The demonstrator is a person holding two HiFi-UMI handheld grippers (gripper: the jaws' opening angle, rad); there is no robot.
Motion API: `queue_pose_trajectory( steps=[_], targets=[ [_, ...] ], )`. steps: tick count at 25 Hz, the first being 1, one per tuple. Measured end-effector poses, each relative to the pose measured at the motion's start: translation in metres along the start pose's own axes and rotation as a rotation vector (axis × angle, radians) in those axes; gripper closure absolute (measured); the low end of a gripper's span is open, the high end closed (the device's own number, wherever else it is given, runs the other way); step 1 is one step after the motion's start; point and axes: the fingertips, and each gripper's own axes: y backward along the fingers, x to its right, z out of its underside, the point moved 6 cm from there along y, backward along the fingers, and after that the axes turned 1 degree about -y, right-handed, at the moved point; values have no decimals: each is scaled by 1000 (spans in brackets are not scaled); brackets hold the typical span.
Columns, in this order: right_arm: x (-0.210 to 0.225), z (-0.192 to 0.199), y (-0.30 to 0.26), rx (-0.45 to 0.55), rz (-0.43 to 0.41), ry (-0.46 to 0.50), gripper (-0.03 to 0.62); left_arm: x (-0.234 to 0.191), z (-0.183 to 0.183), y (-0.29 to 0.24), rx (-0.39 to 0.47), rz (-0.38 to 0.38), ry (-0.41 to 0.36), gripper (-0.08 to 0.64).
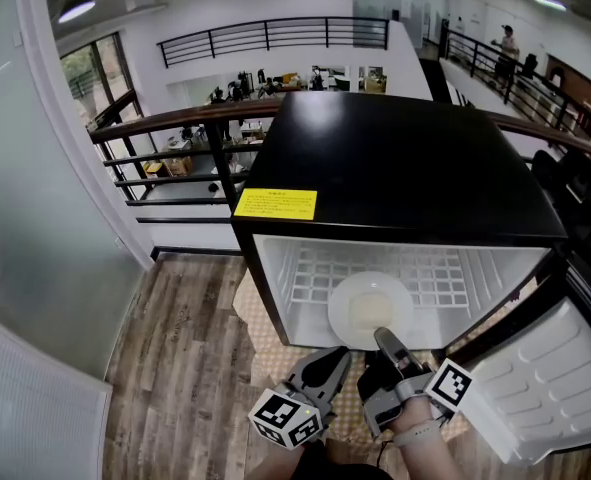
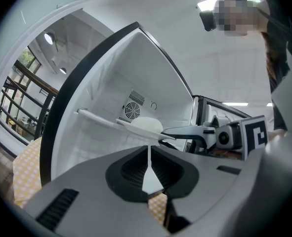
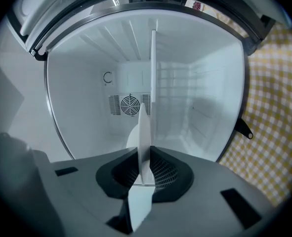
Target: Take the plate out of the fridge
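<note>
Plate (image 1: pixel 370 310) at the front of the open fridge (image 1: pixel 395 168), rim pinched tight by right gripper (image 1: pixel 384 338). Left gripper (image 1: pixel 338 356) closed on nothing, close by.

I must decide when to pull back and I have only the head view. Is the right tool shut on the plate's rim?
Observer: Yes. In the right gripper view the plate runs edge-on between the jaws of the right tool, and they are clamped on its rim.
Operator: What about the left tool, is it holding anything?
Observer: No. The left gripper view shows the left tool shut with nothing between its jaws.
Operator: What is at the back, behind the plate?
Observer: A round fan grille sits on the back wall of the fridge.
</note>
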Motion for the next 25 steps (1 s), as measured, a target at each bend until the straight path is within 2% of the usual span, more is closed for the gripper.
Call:
queue_pose_trajectory(
  steps=[11, 25],
  targets=[
    [-4, 13, 33, -7, -16, -25, 529, 28, 0, 21, 6, 0, -27, 535],
    [3, 25, 94, -4, 9, -38, 529, 75, 9, 53, 17, -18, -49, 535]
  ],
)
